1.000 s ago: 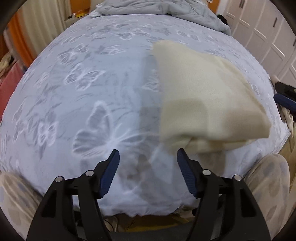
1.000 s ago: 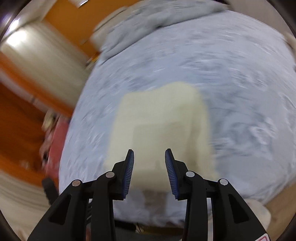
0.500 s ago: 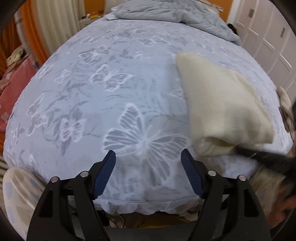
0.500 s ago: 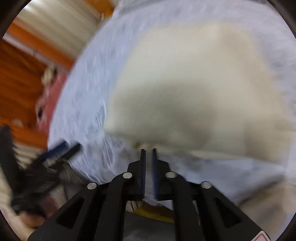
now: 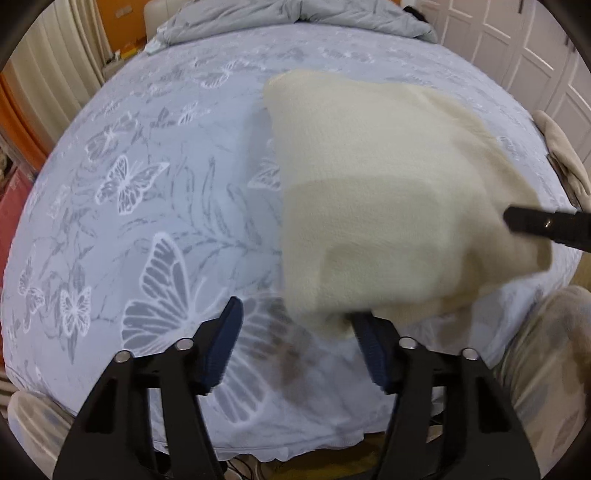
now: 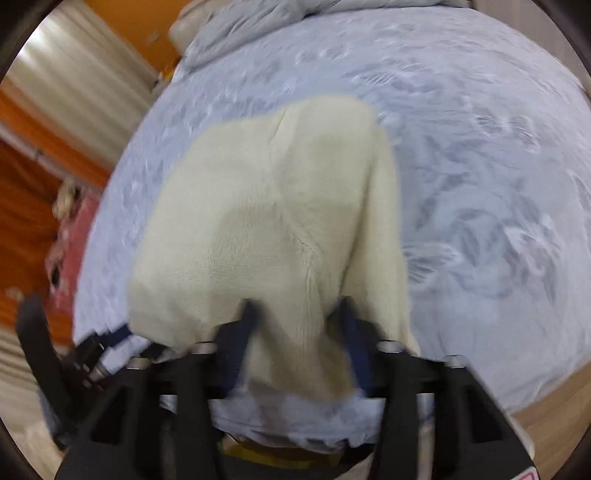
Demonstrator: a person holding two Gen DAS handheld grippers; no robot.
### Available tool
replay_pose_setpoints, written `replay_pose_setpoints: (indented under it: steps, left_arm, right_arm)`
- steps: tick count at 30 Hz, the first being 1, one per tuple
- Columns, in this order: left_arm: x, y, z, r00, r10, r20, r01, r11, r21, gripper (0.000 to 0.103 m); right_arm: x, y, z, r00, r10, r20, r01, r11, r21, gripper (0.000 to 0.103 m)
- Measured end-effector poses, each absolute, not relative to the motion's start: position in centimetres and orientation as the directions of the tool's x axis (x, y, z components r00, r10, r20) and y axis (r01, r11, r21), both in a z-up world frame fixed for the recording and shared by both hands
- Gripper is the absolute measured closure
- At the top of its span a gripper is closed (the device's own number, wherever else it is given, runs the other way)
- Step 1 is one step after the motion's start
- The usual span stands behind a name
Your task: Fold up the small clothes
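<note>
A cream knitted garment (image 5: 388,199), folded, lies on the bed's near right part; it fills the middle of the right wrist view (image 6: 273,221). My left gripper (image 5: 299,328) is open, with the garment's near left corner resting over its right fingertip. My right gripper (image 6: 295,317) is open, and the garment's near edge lies between its fingers. In the left wrist view the right gripper's black tip (image 5: 546,225) rests at the garment's right edge.
The bed (image 5: 155,206) has a pale blue sheet with butterfly print. A grey duvet (image 5: 288,14) is bunched at the far end. White cupboard doors (image 5: 535,48) stand to the right, orange wall and curtains to the left. My knees show below the bed's edge.
The right gripper was shut half a second ago and is now open around the garment's near edge. The left gripper has moved right, under the garment's near corner.
</note>
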State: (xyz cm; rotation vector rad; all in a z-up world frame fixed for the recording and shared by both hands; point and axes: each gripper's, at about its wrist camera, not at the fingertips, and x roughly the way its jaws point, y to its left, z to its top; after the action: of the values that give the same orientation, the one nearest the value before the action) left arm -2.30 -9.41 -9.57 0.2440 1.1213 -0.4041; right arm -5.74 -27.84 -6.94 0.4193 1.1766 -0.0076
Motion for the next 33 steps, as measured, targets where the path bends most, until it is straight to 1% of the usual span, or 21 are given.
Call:
replay_pose_setpoints:
  steps: [1, 2, 4, 6, 7, 8, 9, 10, 11, 12, 14, 16, 18, 20, 21, 24, 25, 27, 28, 30, 33]
  left_arm:
    - [-1.9, -9.1, -9.6, 0.369, -0.197, -0.908, 0.416, 0.909, -0.028, 0.045]
    - [-1.8, -8.9, -9.5, 0.373, -0.194, -0.907, 0.407, 0.913, -0.028, 0.045]
    - [-1.5, -8.9, -10.1, 0.368, -0.18, -0.912, 0.412, 0.911, -0.014, 0.044]
    - [-1.4, -9.2, -10.7, 0.369, -0.159, -0.916, 0.415, 0.91, 0.009, 0.043]
    - [-1.2, -9.2, -10.8, 0.369, -0.156, -0.916, 0.411, 0.912, 0.01, 0.043]
    - [-1.1, -9.2, -10.9, 0.366, -0.158, -0.917, 0.406, 0.914, 0.004, 0.049]
    - [-1.0, -9.1, -10.8, 0.354, -0.175, -0.919, 0.407, 0.913, -0.018, 0.057]
    - [-1.1, -9.2, -10.5, 0.336, -0.198, -0.921, 0.416, 0.908, -0.044, 0.076]
    - [-1.3, -9.4, -10.0, 0.332, -0.211, -0.919, 0.424, 0.904, -0.055, 0.082]
    - [-1.7, -9.8, -9.1, 0.357, -0.205, -0.911, 0.428, 0.903, -0.035, 0.082]
    - [-2.3, -10.3, -8.3, 0.366, -0.221, -0.904, 0.442, 0.896, -0.041, 0.083]
    - [-2.7, -11.6, -8.8, 0.348, -0.21, -0.914, 0.465, 0.885, -0.027, 0.083]
    - [-2.9, -12.6, -10.1, 0.346, -0.162, -0.924, 0.475, 0.879, 0.024, 0.083]
    - [-3.1, -12.7, -10.2, 0.352, -0.157, -0.923, 0.474, 0.88, 0.032, 0.082]
    - [-3.2, -12.6, -9.8, 0.356, -0.158, -0.921, 0.479, 0.877, 0.035, 0.082]
    - [-3.4, -12.0, -8.6, 0.346, -0.176, -0.922, 0.477, 0.879, 0.011, 0.08]
    - [-3.5, -11.9, -8.5, 0.339, -0.18, -0.923, 0.469, 0.883, 0.0, 0.08]
    - [-3.8, -11.5, -8.0, 0.34, -0.187, -0.921, 0.46, 0.888, -0.011, 0.08]
    - [-4.0, -11.4, -7.8, 0.346, -0.186, -0.92, 0.459, 0.888, -0.006, 0.08]
    - [-4.5, -10.8, -7.5, 0.363, -0.172, -0.916, 0.454, 0.891, 0.012, 0.079]
    - [-4.8, -9.1, -6.8, 0.37, -0.166, -0.914, 0.419, 0.908, 0.005, 0.079]
  right_arm:
    - [-5.7, -27.7, -6.7, 0.393, 0.219, -0.893, 0.207, 0.925, 0.318, 0.07]
    - [-5.6, -27.7, -6.7, 0.387, 0.235, -0.892, 0.19, 0.926, 0.327, 0.065]
    - [-5.1, -27.6, -7.6, 0.34, 0.283, -0.897, 0.154, 0.924, 0.35, 0.05]
    - [-4.4, -27.2, -8.3, 0.305, 0.313, -0.9, 0.104, 0.928, 0.358, 0.045]
    - [-4.3, -26.9, -8.2, 0.292, 0.332, -0.897, 0.091, 0.924, 0.372, 0.049]
    - [-4.2, -27.0, -7.9, 0.284, 0.353, -0.892, 0.088, 0.916, 0.391, 0.079]
    - [-4.2, -27.7, -6.9, 0.312, 0.379, -0.871, 0.105, 0.898, 0.428, 0.085]
    - [-4.3, -28.4, -5.7, 0.354, 0.381, -0.854, 0.115, 0.889, 0.444, 0.086]
    - [-4.8, -29.2, -3.9, 0.409, 0.372, -0.833, 0.127, 0.881, 0.456, 0.087]
    - [-5.8, -30.6, -1.6, 0.482, 0.347, -0.804, 0.144, 0.874, 0.464, 0.087]
    - [-6.7, -32.2, -1.5, 0.505, 0.283, -0.816, 0.197, 0.882, 0.428, 0.088]
    - [-6.4, -33.0, -7.3, 0.329, 0.275, -0.903, 0.277, 0.887, 0.37, 0.087]
    - [-6.7, -33.0, -9.9, 0.279, 0.311, -0.909, 0.31, 0.866, 0.392, 0.084]
    - [-7.2, -33.3, -7.3, 0.364, 0.312, -0.878, 0.325, 0.84, 0.434, 0.08]
    - [-7.6, -33.4, -6.3, 0.393, 0.299, -0.869, 0.339, 0.832, 0.44, 0.074]
    - [-8.6, -33.6, -2.8, 0.492, 0.174, -0.853, 0.387, 0.834, 0.393, 0.073]
    - [-8.6, -33.2, -1.7, 0.521, 0.17, -0.837, 0.376, 0.834, 0.403, 0.073]
    - [-7.9, -32.2, -0.2, 0.547, 0.243, -0.801, 0.308, 0.831, 0.463, 0.087]
    - [-6.8, -30.6, 0.2, 0.541, 0.285, -0.791, 0.261, 0.837, 0.48, 0.089]
    - [-5.1, -27.6, 0.1, 0.516, 0.323, -0.794, 0.197, 0.857, 0.477, 0.09]
    - [-2.2, -22.3, -4.3, 0.39, 0.408, -0.826, 0.127, 0.864, 0.487, 0.09]
